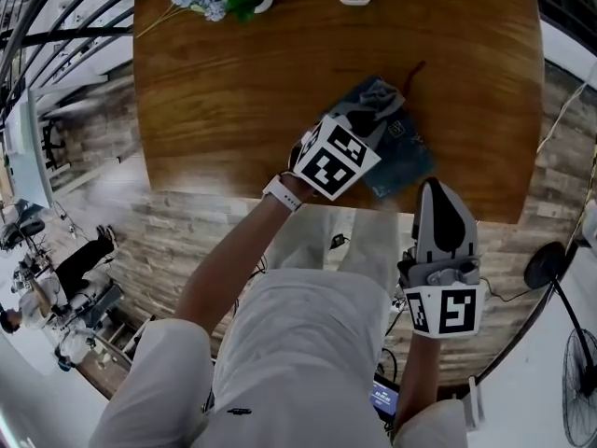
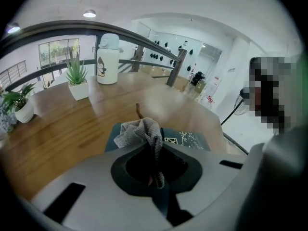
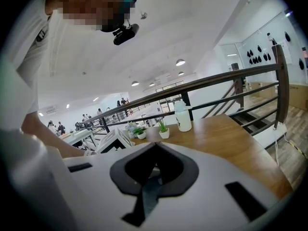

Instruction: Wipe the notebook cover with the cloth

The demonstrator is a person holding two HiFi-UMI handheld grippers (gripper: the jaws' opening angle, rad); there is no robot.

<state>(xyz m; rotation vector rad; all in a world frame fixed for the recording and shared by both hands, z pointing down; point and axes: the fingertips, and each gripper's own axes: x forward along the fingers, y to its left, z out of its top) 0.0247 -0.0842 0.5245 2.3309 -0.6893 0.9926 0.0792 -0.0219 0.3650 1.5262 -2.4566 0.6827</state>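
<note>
Grey cloth (image 2: 138,131) is clamped between the 2 fingers of the left gripper (image 2: 156,146), bunched over the far corner of the dark blue notebook (image 1: 409,161), which lies flat near the front edge of the wooden worktop (image 1: 233,91). The right gripper (image 3: 155,146) has its fingers together on nothing and is held off the worktop's front edge, near the notebook's closest corner. Along the far edge stand a small potted plant (image 2: 77,78) and a white bottle (image 2: 107,52).
</note>
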